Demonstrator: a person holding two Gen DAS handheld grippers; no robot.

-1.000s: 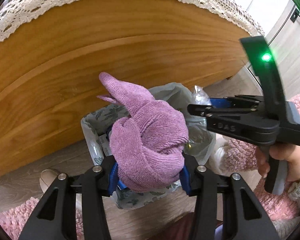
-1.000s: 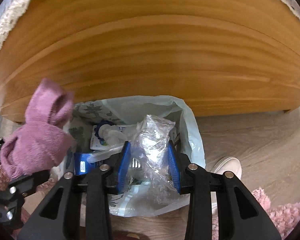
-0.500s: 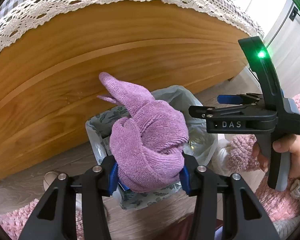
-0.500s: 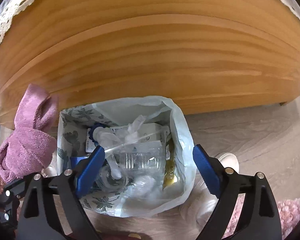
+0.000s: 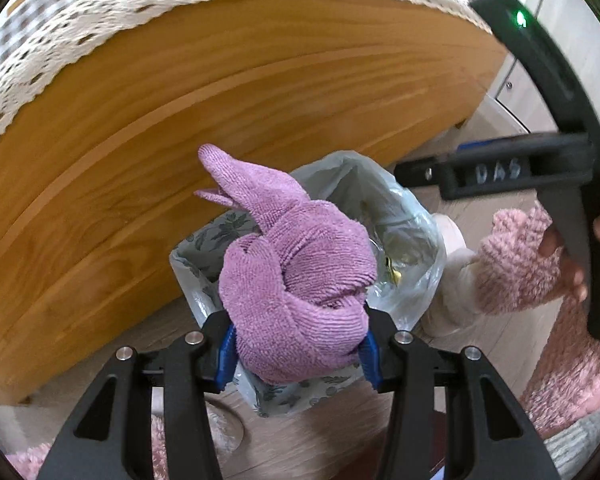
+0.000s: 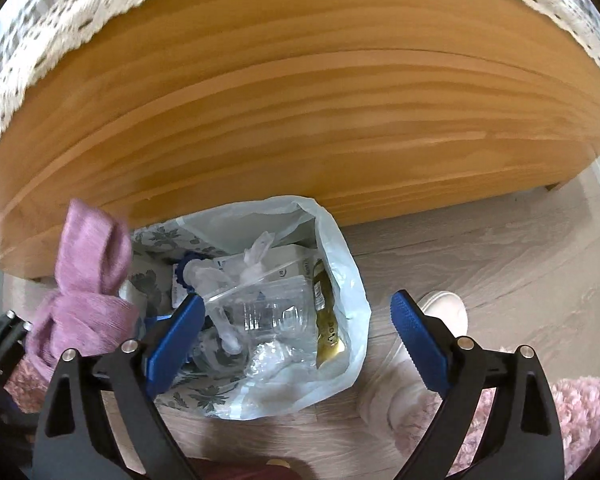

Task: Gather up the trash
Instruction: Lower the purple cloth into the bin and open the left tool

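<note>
Trash bin (image 6: 340, 240), lined with a pale plastic bag, is sitting on the floor low-centre in the right wrist view, right against the wooden bed frame (image 6: 300, 120). It's already holding clear plastic packaging (image 6: 268, 312), a white carton and a gold wrapper (image 6: 326, 320), so judging by that the collecting is well under way. Right gripper (image 6: 296, 340) is hovering over the bin, jaws opening wide with nothing between the pads; the clear plastic is lying below them in the bag. Left gripper (image 5: 296, 352) is clamping a knotted purple cloth (image 5: 292, 280), which is sitting directly over the bin in the left wrist view, lower centre. Not obvious whether that cloth counts as trash or is being kept, so what's left is unclear: possibly dropping it in, possibly nothing more here. Hard to read: the cloth is blocking most of the bin in the left view, the bin's bottom is buried under plastic, the right gripper in the left view's upper right is blurred, and any remaining trash is out of frame.
</note>
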